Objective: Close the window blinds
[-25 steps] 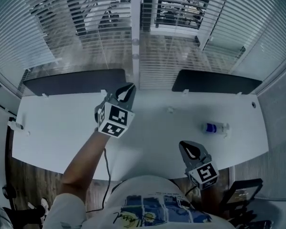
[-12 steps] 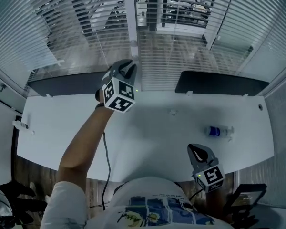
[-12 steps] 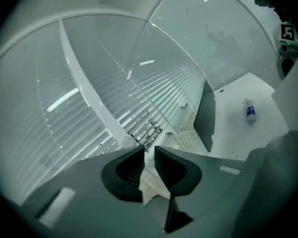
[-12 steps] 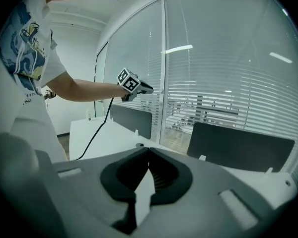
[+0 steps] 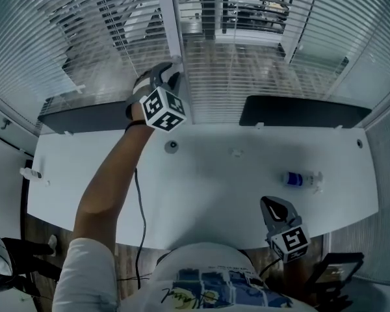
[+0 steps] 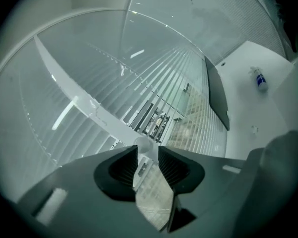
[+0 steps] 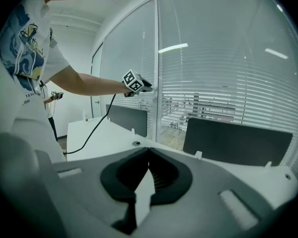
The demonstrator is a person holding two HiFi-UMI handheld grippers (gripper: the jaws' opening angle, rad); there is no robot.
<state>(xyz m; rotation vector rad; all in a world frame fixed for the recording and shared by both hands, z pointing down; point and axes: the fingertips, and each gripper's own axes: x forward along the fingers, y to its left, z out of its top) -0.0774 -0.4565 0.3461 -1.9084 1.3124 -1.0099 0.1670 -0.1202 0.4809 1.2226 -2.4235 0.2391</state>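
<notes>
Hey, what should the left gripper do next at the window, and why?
Probably ease the left gripper forward: its jaws are opening, and the round knob on the window frame sits just past their tips, not yet between the pads.

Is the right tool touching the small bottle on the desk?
Apart. In the head view a stretch of bare desk shows between the right tool, near the front edge, and the bottle lying farther back.

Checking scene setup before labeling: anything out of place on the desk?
Only the small bottle: it lies on its side on the white desk, toward the person's right. Nothing spilled or damaged shows.
</notes>
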